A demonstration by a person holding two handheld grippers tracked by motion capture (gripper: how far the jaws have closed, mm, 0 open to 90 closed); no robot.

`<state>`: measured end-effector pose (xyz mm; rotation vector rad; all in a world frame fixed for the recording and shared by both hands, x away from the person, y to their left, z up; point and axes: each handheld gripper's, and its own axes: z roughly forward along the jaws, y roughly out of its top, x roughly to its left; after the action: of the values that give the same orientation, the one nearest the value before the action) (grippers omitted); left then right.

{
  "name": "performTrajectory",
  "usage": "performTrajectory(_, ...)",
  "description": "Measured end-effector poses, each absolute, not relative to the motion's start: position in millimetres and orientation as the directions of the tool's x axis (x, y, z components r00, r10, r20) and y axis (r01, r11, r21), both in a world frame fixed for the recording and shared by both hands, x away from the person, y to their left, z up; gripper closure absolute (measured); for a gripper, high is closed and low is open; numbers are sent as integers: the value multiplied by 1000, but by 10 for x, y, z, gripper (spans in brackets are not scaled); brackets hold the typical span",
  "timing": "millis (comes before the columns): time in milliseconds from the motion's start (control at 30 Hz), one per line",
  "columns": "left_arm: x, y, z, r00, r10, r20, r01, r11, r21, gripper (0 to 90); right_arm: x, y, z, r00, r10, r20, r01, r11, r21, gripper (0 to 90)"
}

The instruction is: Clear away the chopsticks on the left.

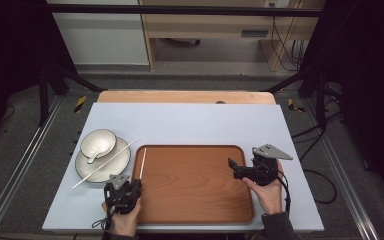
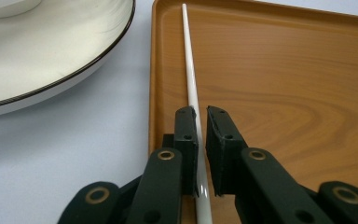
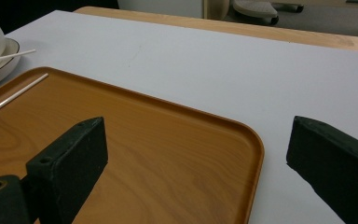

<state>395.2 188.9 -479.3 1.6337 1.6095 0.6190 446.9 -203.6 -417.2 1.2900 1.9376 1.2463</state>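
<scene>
A thin white chopstick (image 1: 143, 162) (image 2: 189, 60) (image 3: 14, 95) lies along the left edge of the brown wooden tray (image 1: 195, 185) (image 2: 284, 93) (image 3: 144, 154). My left gripper (image 1: 137, 183) (image 2: 201, 116) sits at the tray's near left corner. Its jaws are shut on the near end of that chopstick, while the far end rests on the tray. My right gripper (image 1: 233, 168) (image 3: 198, 140) hovers over the tray's right side, pointing left. It is open wide with nothing between its jaws.
Left of the tray a white plate (image 1: 87, 170) (image 2: 51, 60) with a dark rim carries a white bowl (image 1: 98, 142) and a second chopstick (image 1: 105, 164) (image 3: 7, 56) laid across it. The pale table cover (image 1: 190, 125) reaches to a wooden strip at the back.
</scene>
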Motion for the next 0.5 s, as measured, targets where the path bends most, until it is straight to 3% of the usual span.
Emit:
performTrajectory(333, 3940, 2050, -4568, 178, 968, -179, 562, 50, 826, 685, 4456, -2065, -4152, -422, 902, 86, 439, 121, 890, 54)
performTrajectory(500, 3957, 2093, -4398, 267, 958, -108, 531, -53, 846, 608, 4451, -2070, -4147, -422, 902, 91, 440, 116, 891, 54)
